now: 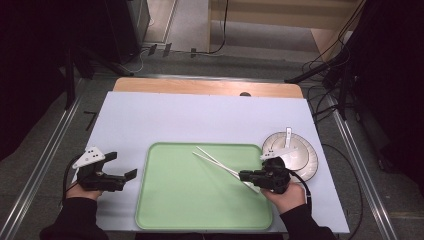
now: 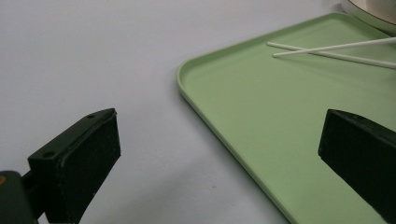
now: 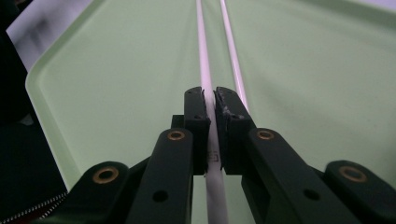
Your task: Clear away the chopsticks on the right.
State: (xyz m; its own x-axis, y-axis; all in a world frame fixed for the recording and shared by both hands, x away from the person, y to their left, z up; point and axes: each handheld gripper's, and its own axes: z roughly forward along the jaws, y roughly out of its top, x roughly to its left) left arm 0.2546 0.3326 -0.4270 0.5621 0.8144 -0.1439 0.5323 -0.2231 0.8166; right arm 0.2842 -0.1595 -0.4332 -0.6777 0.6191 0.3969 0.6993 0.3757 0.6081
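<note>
A: What could go wrong w/ the chopsticks [image 1: 220,165]?

B: My guess: right tool [image 1: 243,175] pinches just one stick [image 3: 208,112], near its end. Long lever, thin & smooth, so it may swivel or slide out if the wrist tilts. The second stick [image 3: 233,60] lies just beside it on the green tray [image 1: 165,200]; they cross, so dragging the gripped one could knock the other askew or off the tray.

A: Right tool state?

B: Nearly closed, pads clamped on that one stick, which runs out between them over the tray. Second stick sits outside the pads, right alongside.

A: Left tool [image 1: 127,175]?

B: Wide open, nothing in it. Hovers by the tray's left edge over the white worktop [image 1: 200,115], one jaw over the tray.

A: Anything else nearby?

B: Stacked plates w/ a spoon [image 1: 295,150] just off the tray's right corner, close behind the right hand [image 1: 285,195]. An elbow swing could clip them.
</note>
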